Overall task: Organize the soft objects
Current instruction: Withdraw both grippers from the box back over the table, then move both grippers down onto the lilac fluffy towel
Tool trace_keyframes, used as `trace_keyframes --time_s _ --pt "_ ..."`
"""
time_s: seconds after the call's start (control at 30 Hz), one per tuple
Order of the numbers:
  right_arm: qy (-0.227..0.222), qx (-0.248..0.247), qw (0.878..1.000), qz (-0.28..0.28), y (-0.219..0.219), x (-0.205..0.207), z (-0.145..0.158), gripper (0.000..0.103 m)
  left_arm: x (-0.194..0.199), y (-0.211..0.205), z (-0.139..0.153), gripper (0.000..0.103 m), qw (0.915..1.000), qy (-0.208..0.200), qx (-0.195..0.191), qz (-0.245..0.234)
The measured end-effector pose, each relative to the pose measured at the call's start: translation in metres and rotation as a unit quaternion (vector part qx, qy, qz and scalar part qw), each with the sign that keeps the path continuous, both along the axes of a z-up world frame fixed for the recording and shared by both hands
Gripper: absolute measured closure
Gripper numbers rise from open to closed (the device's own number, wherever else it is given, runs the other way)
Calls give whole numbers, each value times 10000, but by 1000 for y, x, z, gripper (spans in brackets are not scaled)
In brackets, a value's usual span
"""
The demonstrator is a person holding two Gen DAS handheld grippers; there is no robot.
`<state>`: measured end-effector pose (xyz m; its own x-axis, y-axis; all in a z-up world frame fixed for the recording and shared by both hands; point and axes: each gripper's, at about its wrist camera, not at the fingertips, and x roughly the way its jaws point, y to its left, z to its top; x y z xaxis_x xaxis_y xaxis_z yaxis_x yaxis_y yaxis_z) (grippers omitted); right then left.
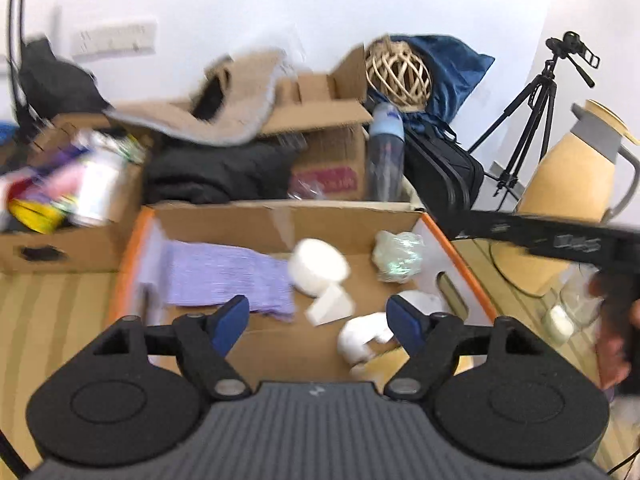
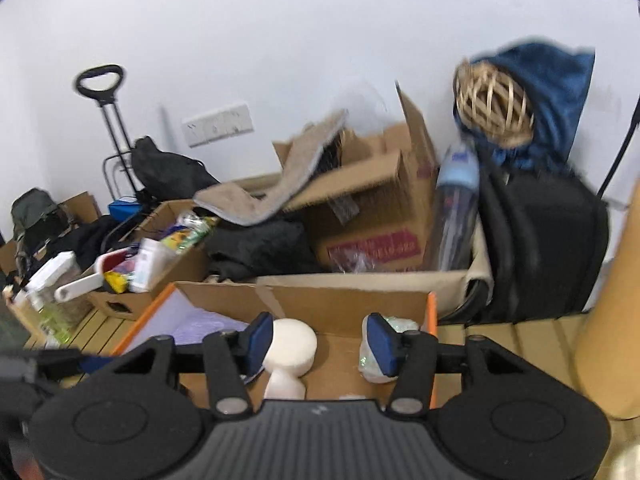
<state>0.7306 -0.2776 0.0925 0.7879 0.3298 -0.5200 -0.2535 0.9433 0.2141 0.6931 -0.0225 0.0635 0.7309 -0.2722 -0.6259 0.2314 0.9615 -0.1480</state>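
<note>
The left gripper (image 1: pixel 318 318), at the bottom of its own view, has its two blue pads (image 1: pixel 231 322) spread wide with nothing between them, hanging over the open cardboard box (image 1: pixel 224 222) with orange edges that fills the middle of the frame. Inside the box the soft things lie loose on the floor of it: one lilac cloth (image 1: pixel 224 274) spread at the left, one white foam cylinder (image 1: pixel 318 266) in the middle with one small white wedge (image 1: pixel 331 309) just below it, one crumpled clear wrapper (image 1: pixel 398 256) at the right, and one white lump (image 1: pixel 360 342) near the bottom edge, partly behind the right pad. The right gripper (image 2: pixel 318 344), low in its own view, also has its two pads apart and empty; behind the gap stands the same foam cylinder (image 2: pixel 292 346), and the wrapper (image 2: pixel 370 354) sits just behind the right pad. Farther back, in the upper middle, one beige towel (image 1: pixel 224 118) drapes over a second cardboard box (image 1: pixel 332 140); a third box (image 1: pixel 72 236) of mixed goods sits at the left. One water bottle (image 1: pixel 386 148), one wicker ball (image 1: pixel 398 74) on a blue bag (image 1: pixel 454 68), one tripod (image 1: pixel 536 108) and one tan jug (image 1: pixel 576 172) fill the right side.
</note>
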Motion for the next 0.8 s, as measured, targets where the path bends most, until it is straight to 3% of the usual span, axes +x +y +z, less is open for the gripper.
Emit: trace_keyframes --time_s 0.2,0.3,0.53,0.6,0.7,0.8 --pt "-414 -264 9988 68 -11 -90 49 40 -86 30 38 17 9980 -519 349 81" --pt "-603 -233 9979 65 -17 -142 59 33 -139 44 47 12 9953 -890 365 139" --pt "-1003 -159 9947 125 -6 -274 38 29 -273 66 39 0 9813 -1862 336 360" --pt "-1180 -182 9927 189 1 -315 28 18 -310 71 30 0 9766 -2084 373 380" --pt "-1375 -420 9895 141 10 -368 16 17 -350 82 19 0 9786 -1956 378 519" --pt "-1384 -336 9897 107 13 -411 7 16 -393 89 7 0 9721 -2132 429 876"
